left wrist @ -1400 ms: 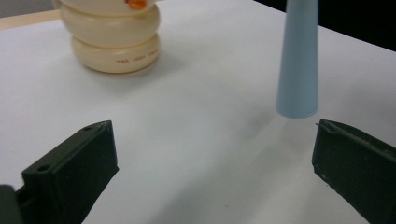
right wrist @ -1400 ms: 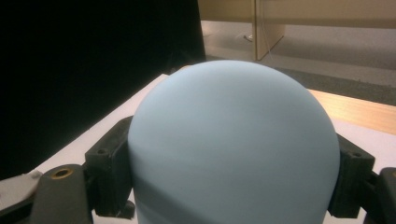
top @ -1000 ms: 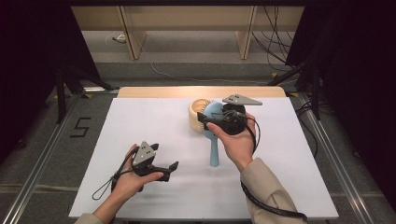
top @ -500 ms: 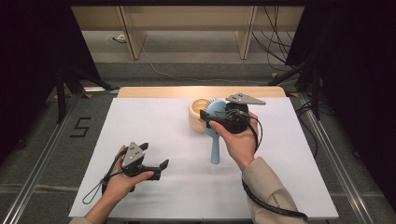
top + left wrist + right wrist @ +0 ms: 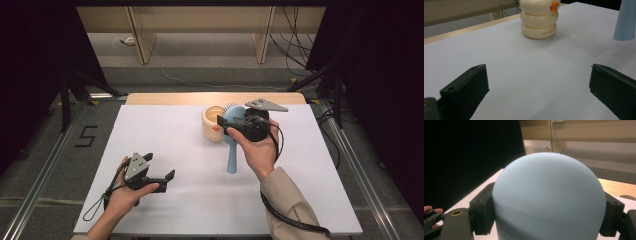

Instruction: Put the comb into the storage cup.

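Observation:
A light blue hairbrush is held upright with its handle down, next to a cream ringed cup that has an orange mark. My right gripper is shut on the brush's head. In the right gripper view the head's rounded back sits between the two pads, which press on its sides. The left gripper rests low over the table's near left, open with nothing in it. In the left gripper view the cup stands ahead and the brush handle hangs at the right.
A white table top with a wooden strip along its far edge carries everything. Cables trail from both grippers. Shelving legs and loose cables lie on the floor beyond the table. A metal rail runs along each side.
The left hand has slid its open gripper a little to the left and toward the near edge. The right hand and the hairbrush have stayed where they were.

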The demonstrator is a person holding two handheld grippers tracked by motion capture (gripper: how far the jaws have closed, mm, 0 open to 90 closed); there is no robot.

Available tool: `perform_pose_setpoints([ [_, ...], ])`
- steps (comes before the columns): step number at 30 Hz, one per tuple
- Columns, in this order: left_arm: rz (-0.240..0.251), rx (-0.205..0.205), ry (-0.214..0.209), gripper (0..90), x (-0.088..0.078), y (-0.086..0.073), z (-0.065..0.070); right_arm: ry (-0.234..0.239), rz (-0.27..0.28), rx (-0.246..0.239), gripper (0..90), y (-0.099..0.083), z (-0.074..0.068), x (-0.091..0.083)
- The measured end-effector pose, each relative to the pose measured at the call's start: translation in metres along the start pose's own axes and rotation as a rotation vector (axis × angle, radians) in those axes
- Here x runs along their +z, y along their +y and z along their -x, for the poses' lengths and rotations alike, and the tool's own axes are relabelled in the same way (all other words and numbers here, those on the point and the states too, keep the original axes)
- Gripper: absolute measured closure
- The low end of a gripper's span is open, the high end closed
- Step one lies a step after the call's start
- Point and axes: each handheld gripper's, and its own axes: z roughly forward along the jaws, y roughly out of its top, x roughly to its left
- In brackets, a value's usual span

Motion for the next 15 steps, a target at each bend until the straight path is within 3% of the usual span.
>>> perform_pose_setpoints([
  [15,-0.001,-0.012,0.004,3.2,0.0004,-0.0016,-0.0011,-0.007,0.029,-0.013,21.4,0.0038,0.0056,-0.0004],
])
